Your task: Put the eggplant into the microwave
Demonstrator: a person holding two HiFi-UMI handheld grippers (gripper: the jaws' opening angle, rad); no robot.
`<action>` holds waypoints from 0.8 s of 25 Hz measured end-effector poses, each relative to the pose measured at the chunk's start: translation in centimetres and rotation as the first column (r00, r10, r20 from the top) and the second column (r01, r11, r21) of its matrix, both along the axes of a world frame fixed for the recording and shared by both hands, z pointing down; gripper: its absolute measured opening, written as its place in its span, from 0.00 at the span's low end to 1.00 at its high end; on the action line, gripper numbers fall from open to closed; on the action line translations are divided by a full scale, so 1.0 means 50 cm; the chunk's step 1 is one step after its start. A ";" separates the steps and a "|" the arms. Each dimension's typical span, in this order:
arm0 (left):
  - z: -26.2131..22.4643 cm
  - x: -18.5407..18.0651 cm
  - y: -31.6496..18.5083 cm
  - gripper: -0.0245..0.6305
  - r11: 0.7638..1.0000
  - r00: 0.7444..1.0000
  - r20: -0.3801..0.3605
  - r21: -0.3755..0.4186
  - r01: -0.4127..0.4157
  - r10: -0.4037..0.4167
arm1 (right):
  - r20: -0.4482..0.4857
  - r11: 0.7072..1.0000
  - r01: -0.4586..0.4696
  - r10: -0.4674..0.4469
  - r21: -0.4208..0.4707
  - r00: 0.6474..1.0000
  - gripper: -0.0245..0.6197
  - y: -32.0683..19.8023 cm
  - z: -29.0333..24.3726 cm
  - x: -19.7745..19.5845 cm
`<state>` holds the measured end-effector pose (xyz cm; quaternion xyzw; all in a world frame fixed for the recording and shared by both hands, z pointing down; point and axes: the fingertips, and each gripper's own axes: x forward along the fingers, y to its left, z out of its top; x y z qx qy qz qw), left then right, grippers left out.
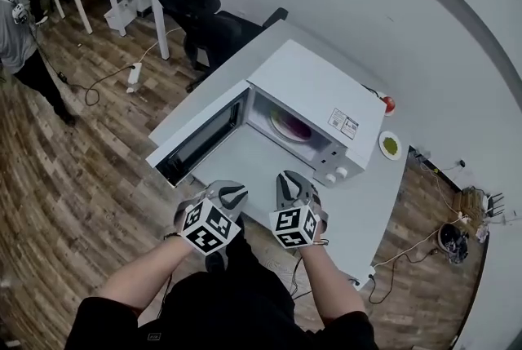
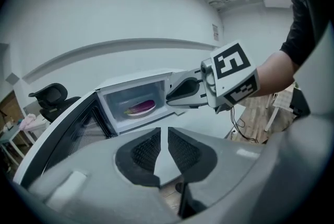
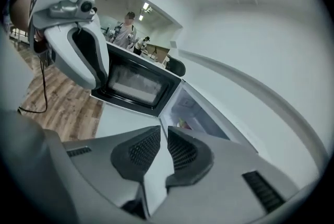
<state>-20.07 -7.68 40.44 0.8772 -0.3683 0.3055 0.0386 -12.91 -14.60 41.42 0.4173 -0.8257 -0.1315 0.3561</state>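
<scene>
Now the eggplant [image 1: 294, 129] lies inside the microwave [image 1: 320, 86], purple and resting on a pale plate [image 2: 134, 114] in the oven's open cavity. The microwave stands on a white counter [image 1: 241, 163] against the curved wall, and its door [image 1: 199, 141] is swung fully open toward the left of the head view, with the dark window facing the person.

Both grippers are held in front of the opening, near the counter's near edge and clear of the microwave. The left gripper [image 1: 227, 194] points toward the cavity; its own view shows its jaws standing a narrow slit apart with nothing between them. The right gripper [image 1: 290, 184] is just beside it and not touching it. Its jaws too are slightly parted and empty, and past their tips the open cavity and the door's glass can be seen.

To the right of the microwave, a small dish [image 1: 391, 145] with something green on it sits on the counter. A black office chair [image 1: 202, 20] stands beyond the counter's far end on the wooden floor [image 1: 73, 169], and a person [image 1: 18, 42] stands at the upper left edge of the room.
</scene>
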 end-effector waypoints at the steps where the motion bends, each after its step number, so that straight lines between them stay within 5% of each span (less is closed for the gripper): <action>1: -0.006 0.003 0.015 0.11 1.000 1.000 -0.009 0.000 0.001 -0.001 | 0.020 1.000 0.005 -0.005 -0.002 1.000 0.12 0.017 -0.010 -0.001; 12: -0.100 0.046 0.119 0.10 0.996 0.986 -0.144 0.019 0.083 -0.079 | 0.287 0.994 0.071 -0.045 -0.081 0.957 0.10 0.158 -0.119 0.048; 20: -0.171 0.128 0.156 0.10 0.981 0.929 -0.322 -0.001 0.194 -0.184 | 0.453 0.986 0.137 -0.081 -0.092 0.888 0.10 0.238 -0.194 0.156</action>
